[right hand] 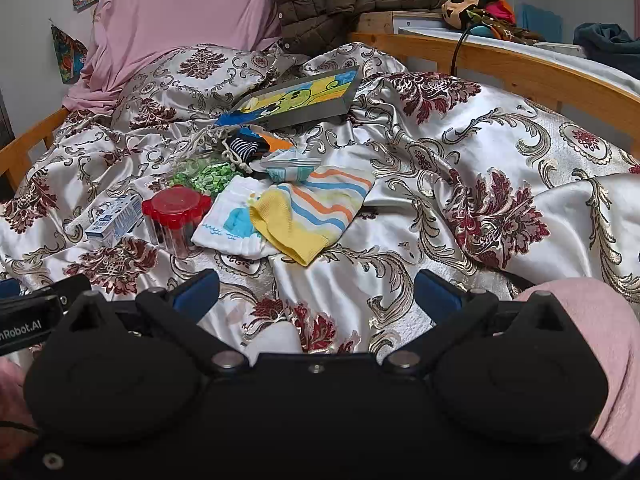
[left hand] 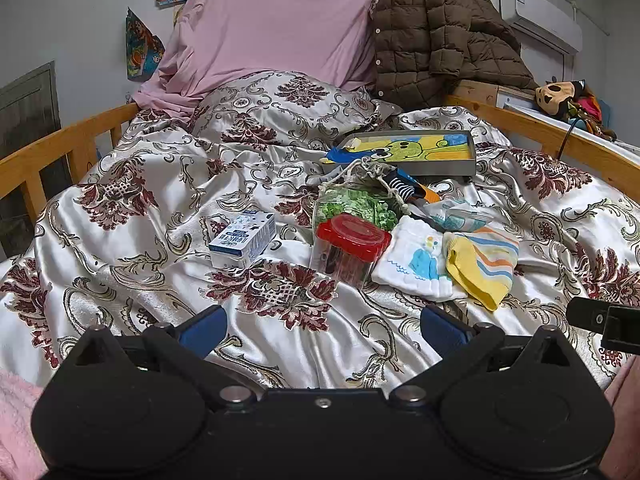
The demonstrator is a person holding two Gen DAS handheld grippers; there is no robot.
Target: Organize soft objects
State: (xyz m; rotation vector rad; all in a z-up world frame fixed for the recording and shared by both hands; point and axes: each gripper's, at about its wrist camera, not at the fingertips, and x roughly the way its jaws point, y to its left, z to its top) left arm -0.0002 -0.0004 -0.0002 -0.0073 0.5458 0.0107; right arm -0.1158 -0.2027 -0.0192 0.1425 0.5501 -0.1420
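Nothing is picked up yet: both the left hand-held gripper [left hand: 320, 326] and right hand-held gripper [right hand: 316, 294] are wide open, empty, near the yellow striped knitted sock [right hand: 316, 212] on the bed; reaching it seems next.

Colours and patterns on the bed

The bedspread [left hand: 132, 216] is silver-white satin with maroon damask medallions and grey-gold scrolls. At its 1 o'clock lies a sock [left hand: 482, 266] in yellow with orange and blue stripes; beside it a white cloth [left hand: 414, 262] printed blue. The jar [left hand: 346, 250] is clear under a red lid; the carton [left hand: 244, 240] white and blue.
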